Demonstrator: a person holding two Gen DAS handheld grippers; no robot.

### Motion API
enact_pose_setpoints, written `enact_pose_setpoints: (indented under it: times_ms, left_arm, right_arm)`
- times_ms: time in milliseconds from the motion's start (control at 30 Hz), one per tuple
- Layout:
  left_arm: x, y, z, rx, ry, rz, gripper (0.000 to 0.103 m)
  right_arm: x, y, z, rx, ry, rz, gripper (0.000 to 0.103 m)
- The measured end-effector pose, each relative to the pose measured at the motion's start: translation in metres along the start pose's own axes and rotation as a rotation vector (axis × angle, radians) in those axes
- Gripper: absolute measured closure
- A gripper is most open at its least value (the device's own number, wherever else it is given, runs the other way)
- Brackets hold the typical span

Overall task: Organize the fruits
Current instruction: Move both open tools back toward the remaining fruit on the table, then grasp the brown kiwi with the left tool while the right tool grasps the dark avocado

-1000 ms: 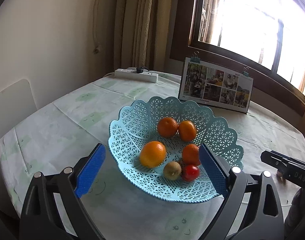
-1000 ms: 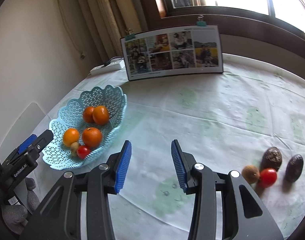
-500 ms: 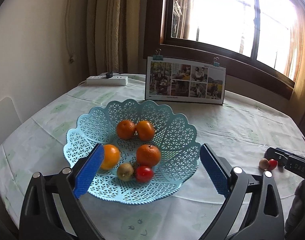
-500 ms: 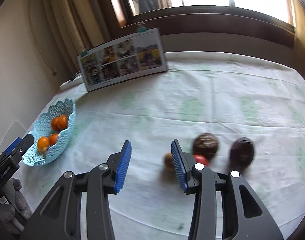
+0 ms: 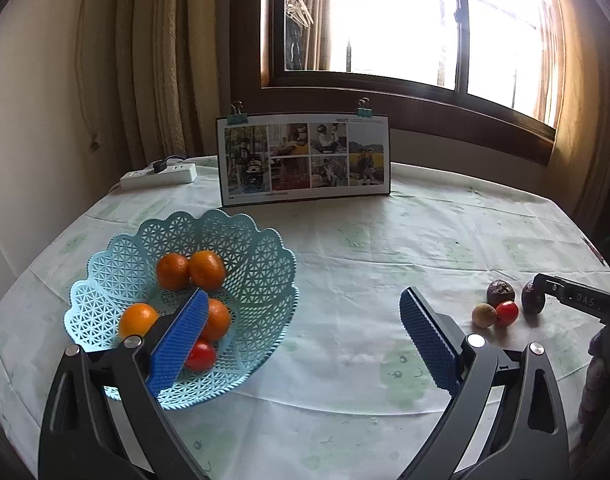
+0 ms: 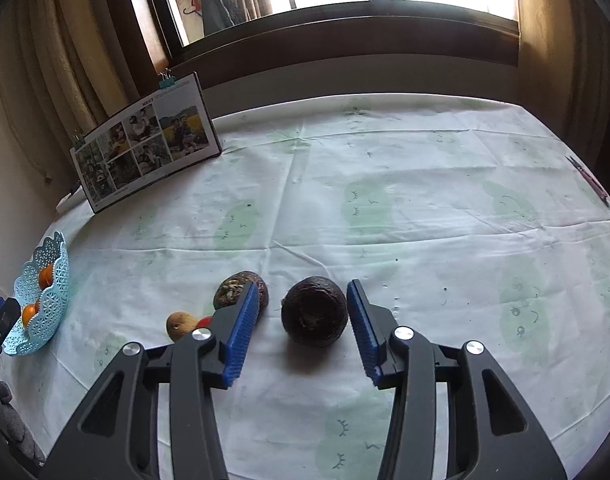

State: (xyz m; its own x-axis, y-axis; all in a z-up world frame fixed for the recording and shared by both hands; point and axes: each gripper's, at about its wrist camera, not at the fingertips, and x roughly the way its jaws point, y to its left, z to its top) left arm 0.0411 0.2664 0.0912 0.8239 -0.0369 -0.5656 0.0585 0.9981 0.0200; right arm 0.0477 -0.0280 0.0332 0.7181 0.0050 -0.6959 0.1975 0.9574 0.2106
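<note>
A light blue lattice basket (image 5: 261, 280) holds several oranges (image 5: 207, 270) and a cherry tomato (image 5: 201, 356). My left gripper (image 5: 303, 300) hangs open above the basket's right rim, holding nothing. Loose on the tablecloth lie a dark avocado (image 6: 315, 311), a second dark avocado (image 6: 237, 288), a kiwi (image 6: 181, 323) and a red tomato (image 6: 203, 322). My right gripper (image 6: 303, 290) is open, one finger on each side of the first avocado, with small gaps to it. In the left wrist view the same fruits, kiwi (image 5: 484, 315) and tomato (image 5: 507, 313), sit at the right.
A clipped photo board (image 5: 305, 160) stands at the back of the round table, with a white power strip (image 5: 159, 174) to its left. A window and curtains lie behind. A thin pen-like object (image 6: 589, 178) lies near the right table edge. The basket (image 6: 53, 280) is far left.
My right gripper has swung right to the loose fruits and opened wider around the avocado. The left wrist view has turned right, so the basket now sits at its left.
</note>
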Motion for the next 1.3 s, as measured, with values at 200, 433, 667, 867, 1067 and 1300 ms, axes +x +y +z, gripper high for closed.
enact_pose_setpoints:
  times_ms: [200, 433, 667, 867, 1067, 1300]
  left_arm:
    - [0.008, -0.022, 0.001, 0.043, 0.025, -0.040, 0.005]
    - [0.015, -0.049, 0.002, 0.106, 0.042, -0.085, 0.005]
    - [0.030, -0.075, -0.001, 0.151, 0.105, -0.157, 0.005]
    - [0.045, -0.101, -0.004, 0.217, 0.136, -0.193, 0.005]
    - [0.063, -0.122, -0.009, 0.285, 0.169, -0.212, 0.005]
    - [0.078, -0.137, -0.016, 0.320, 0.227, -0.269, 0.021]
  right_arm:
    - [0.013, -0.006, 0.003, -0.001, 0.029, -0.001, 0.052]
    - [0.032, -0.012, 0.004, 0.022, 0.079, 0.022, 0.052]
    - [0.036, -0.010, 0.001, -0.003, 0.079, 0.025, 0.052]
    - [0.035, -0.007, 0.000, -0.024, 0.082, 0.049, 0.063]
    - [0.029, -0.012, 0.001, 0.001, 0.066, 0.075, 0.064]
    - [0.027, -0.014, 0.003, 0.005, 0.056, 0.079, 0.064]
